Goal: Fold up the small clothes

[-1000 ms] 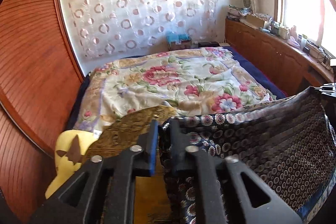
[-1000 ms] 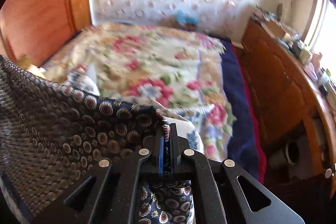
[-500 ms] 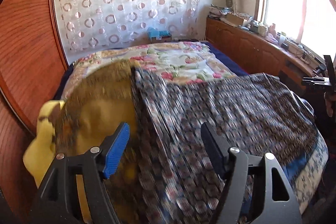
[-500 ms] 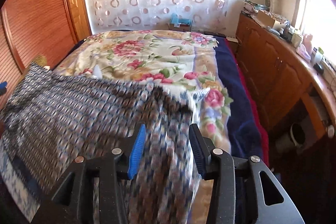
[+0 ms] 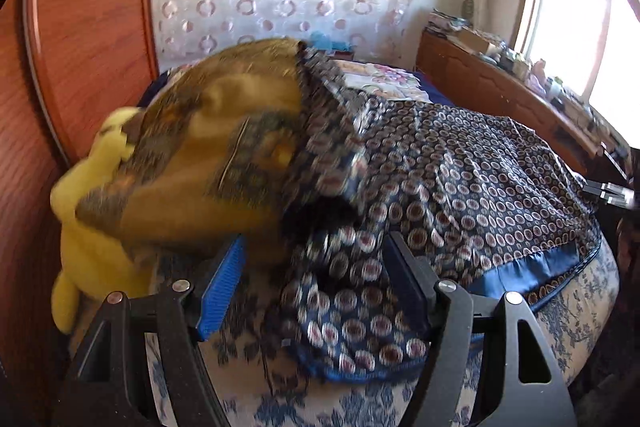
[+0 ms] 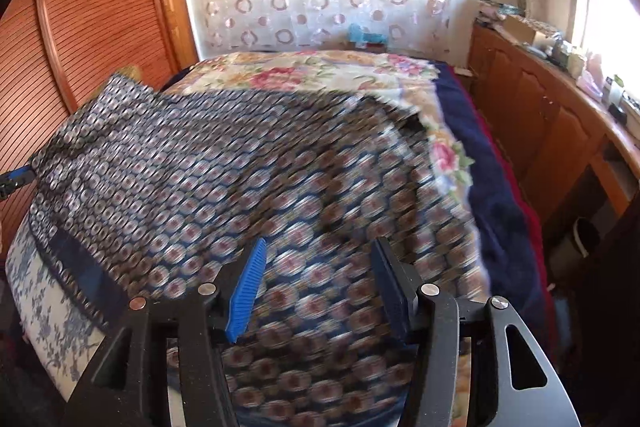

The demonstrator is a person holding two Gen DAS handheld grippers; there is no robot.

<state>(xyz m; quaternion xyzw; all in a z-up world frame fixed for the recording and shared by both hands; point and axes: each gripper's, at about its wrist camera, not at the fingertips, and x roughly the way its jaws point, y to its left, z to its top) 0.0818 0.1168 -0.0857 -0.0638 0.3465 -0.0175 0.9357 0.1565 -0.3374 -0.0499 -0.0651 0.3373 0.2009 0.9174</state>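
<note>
No writing, label, brand or number can be read in either view. The boxes and small items on the wooden worktop (image 6: 560,75) are too small and blurred.

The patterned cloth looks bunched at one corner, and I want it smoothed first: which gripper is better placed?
Probably left: the left gripper stands open over the patterned cloth where it bunches.

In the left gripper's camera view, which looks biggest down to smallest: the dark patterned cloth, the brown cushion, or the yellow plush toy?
1. Dark patterned cloth
2. Brown cushion
3. Yellow plush toy, though the cushion partly hides it
</note>
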